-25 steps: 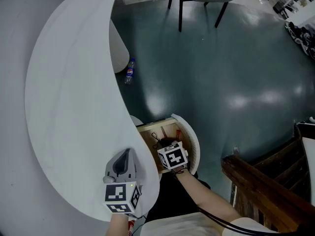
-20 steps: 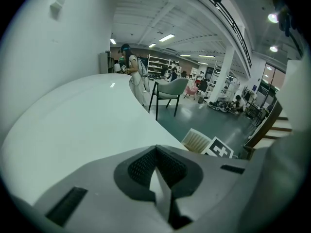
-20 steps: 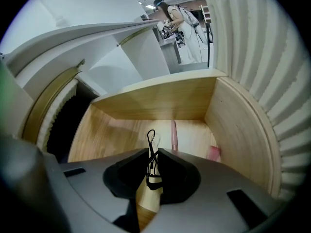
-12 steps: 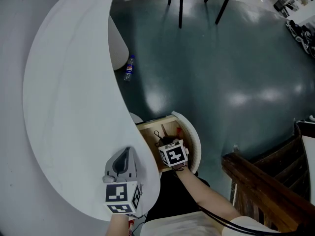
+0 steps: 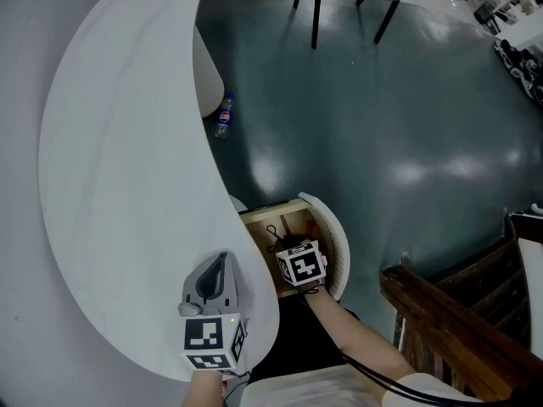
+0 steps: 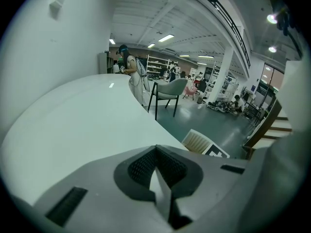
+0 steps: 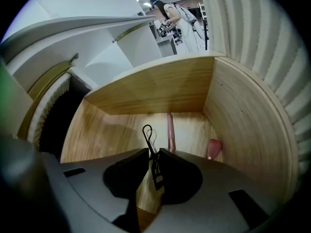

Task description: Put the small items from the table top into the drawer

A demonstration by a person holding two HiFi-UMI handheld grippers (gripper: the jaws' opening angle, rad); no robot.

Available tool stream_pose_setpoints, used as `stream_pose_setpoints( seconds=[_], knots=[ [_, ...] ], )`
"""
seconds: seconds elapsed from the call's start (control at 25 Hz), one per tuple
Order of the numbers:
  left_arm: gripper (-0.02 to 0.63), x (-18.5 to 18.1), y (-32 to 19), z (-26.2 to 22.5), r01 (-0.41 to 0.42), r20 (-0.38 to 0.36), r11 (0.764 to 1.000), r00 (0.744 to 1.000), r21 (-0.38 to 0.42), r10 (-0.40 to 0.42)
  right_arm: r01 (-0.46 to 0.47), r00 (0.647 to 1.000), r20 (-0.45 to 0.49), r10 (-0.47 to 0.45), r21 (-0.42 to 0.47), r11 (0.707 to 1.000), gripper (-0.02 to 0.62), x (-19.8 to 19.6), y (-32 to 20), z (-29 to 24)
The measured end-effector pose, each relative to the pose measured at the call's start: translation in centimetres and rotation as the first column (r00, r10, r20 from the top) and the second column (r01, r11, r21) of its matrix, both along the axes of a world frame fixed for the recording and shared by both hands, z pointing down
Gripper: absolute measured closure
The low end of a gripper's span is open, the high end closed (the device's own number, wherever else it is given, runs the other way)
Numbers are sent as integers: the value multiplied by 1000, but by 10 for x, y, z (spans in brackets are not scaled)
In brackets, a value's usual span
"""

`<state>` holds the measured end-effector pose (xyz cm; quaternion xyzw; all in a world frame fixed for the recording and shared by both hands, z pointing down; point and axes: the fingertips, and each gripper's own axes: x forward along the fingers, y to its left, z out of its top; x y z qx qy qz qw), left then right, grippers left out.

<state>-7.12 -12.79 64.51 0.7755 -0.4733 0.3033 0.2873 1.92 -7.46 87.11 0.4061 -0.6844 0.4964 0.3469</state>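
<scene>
My right gripper (image 7: 153, 160) reaches down into the open wooden drawer (image 7: 243, 125), shut on a black binder clip (image 7: 155, 171) whose wire handle (image 7: 148, 134) sticks up past the jaws. On the drawer floor lie a pink pen (image 7: 170, 129) and a small reddish item (image 7: 214, 147) by the right wall. In the head view the right gripper (image 5: 286, 247) sits over the drawer (image 5: 257, 220) under the white curved table (image 5: 119, 185). My left gripper (image 5: 222, 263) rests on the table's near end, shut and empty; its jaws (image 6: 156, 155) meet over bare white top.
A plastic bottle (image 5: 223, 117) lies on the dark floor beside the table's leg. Chair legs (image 5: 316, 11) stand at the far side. A dark wooden rail (image 5: 458, 329) runs at the lower right. The drawer's ribbed curved front (image 5: 335, 244) stands to the right of my right gripper.
</scene>
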Motion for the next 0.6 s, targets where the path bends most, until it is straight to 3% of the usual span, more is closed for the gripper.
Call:
stream_pose_setpoints(
  seconds=[0.6],
  knots=[
    [588, 1, -1, -2, -21, 1, 1000, 1000, -5, 21, 16, 1000, 3, -16, -15, 1000, 523, -4, 0, 0]
  ],
)
